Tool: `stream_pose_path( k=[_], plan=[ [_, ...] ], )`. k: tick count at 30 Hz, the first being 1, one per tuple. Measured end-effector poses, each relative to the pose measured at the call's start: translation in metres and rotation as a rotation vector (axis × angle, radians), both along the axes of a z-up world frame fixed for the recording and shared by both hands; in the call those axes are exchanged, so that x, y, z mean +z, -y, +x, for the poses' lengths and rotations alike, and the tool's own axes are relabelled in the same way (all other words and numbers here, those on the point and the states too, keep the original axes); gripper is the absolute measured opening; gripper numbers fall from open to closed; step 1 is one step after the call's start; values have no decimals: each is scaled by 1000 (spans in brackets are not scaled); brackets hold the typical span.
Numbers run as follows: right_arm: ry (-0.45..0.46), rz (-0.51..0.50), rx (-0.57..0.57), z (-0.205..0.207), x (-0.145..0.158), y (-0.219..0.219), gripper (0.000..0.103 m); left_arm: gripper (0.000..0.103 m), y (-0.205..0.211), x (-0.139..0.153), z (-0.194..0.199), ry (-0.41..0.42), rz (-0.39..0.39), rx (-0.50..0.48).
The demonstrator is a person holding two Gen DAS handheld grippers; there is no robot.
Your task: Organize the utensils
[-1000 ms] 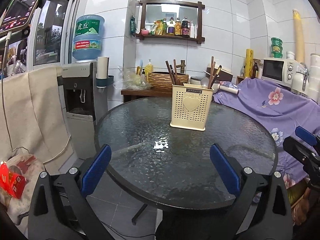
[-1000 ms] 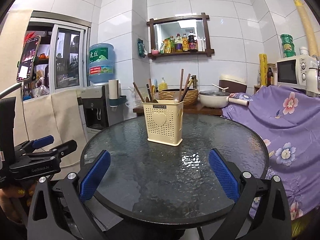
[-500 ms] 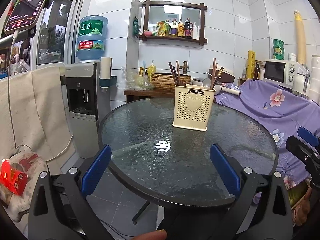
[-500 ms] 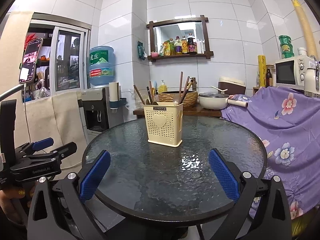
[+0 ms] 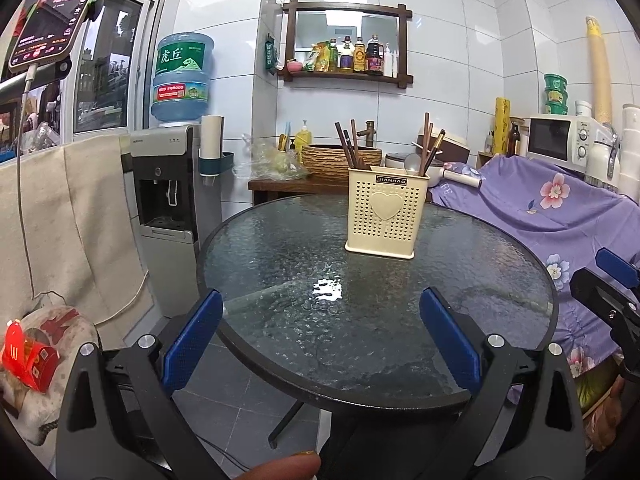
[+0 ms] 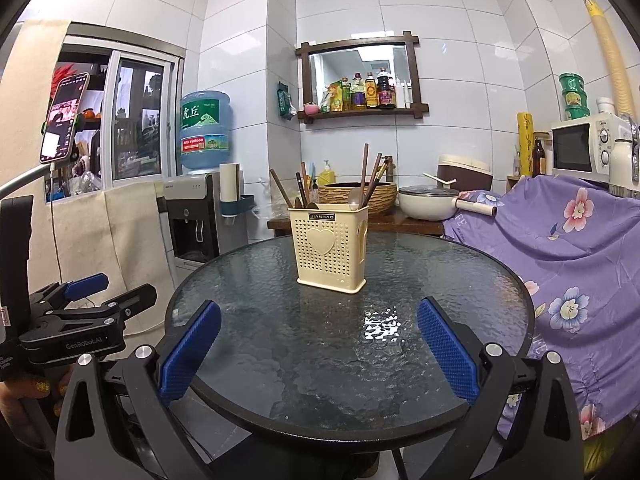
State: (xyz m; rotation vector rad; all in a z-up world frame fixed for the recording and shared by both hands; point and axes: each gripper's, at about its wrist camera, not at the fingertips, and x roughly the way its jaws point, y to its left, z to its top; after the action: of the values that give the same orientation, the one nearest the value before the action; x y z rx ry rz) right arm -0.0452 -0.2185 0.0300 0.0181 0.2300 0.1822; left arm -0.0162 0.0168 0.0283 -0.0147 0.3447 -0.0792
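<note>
Both tools, left (image 5: 320, 334) and right (image 6: 318, 346), gape level before the table's (image 6: 500, 280) near rim; utensil holder (image 6: 330, 246) beyond.

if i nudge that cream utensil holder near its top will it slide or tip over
The utensil holder looks like thin perforated plastic, so probably light. It is taller than its base, with chopsticks and spoons rising above the rim, so a high push may tip it. The glass table looks slick despite its texture; a low push would more likely slide it.

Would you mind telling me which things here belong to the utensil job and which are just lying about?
Job: utensil holder, chopsticks and spoon standing in it.
Lying about: water dispenser, microwave, pot, woven basket.
</note>
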Motion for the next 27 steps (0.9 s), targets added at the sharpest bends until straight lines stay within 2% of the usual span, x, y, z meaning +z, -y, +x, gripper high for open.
stream_pose_path(
  k=[27],
  plan=[
    [3, 6, -6, -2, 0, -1, 97, 97, 0, 1, 2, -8, -4, -1]
  ],
)
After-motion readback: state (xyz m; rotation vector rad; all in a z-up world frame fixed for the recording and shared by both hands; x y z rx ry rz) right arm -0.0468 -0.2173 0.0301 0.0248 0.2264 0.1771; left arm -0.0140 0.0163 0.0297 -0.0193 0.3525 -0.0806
